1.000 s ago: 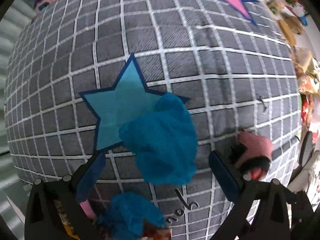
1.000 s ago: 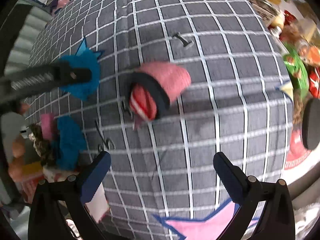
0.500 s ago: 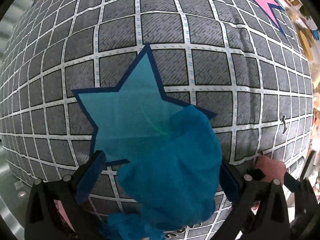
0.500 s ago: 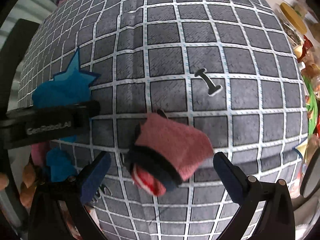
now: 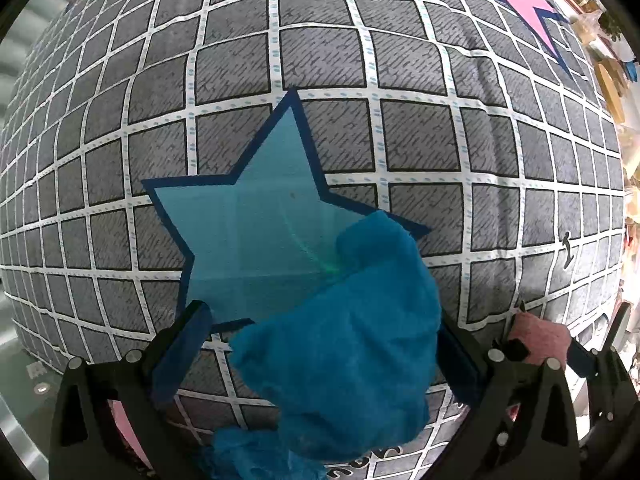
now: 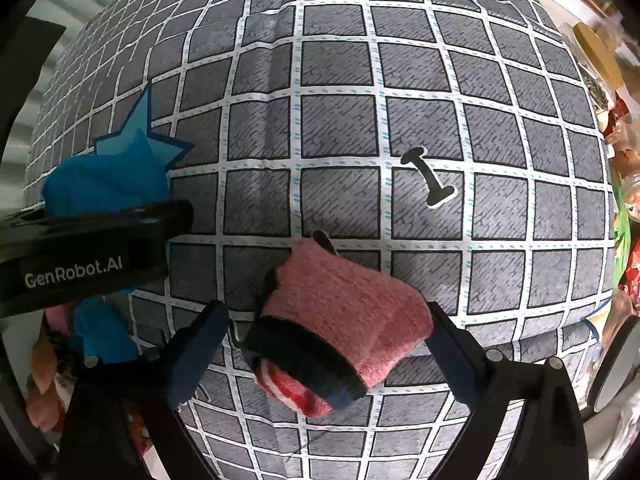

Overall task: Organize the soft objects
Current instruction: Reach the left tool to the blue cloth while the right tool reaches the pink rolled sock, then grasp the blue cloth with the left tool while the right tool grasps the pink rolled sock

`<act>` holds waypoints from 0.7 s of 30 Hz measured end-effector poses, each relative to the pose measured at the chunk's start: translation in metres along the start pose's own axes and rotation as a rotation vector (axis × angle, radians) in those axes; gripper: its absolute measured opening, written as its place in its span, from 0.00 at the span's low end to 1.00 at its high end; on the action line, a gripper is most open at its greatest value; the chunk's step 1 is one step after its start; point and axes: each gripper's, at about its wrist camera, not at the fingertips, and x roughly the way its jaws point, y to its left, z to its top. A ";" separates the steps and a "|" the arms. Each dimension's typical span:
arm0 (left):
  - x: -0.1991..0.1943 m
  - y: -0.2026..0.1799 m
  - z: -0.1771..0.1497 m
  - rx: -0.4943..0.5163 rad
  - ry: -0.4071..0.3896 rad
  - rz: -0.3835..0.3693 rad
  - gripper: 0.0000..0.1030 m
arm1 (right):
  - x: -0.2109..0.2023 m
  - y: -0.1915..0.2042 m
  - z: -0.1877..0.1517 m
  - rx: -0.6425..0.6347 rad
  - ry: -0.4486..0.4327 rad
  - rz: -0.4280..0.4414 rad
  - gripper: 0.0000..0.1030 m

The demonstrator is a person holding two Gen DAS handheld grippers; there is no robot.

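Left gripper [image 5: 320,356] apart around blue cloth [image 5: 344,360] overlapping blue star [image 5: 256,240]; right gripper [image 6: 328,348] closing around pink sock [image 6: 344,320], clutter [image 6: 616,168] along bench edge.

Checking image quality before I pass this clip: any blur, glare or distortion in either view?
Left wrist view: sharp, strong fisheye bulge in the checked cloth, faint green flare on the blue star. Right wrist view: equally bulged, no glare, pink sock crisp; dark corners in both.
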 end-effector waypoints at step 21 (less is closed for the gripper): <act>-0.038 -0.010 -0.040 0.142 -0.049 0.014 0.37 | -0.094 -0.054 -0.066 0.039 -0.049 0.032 0.46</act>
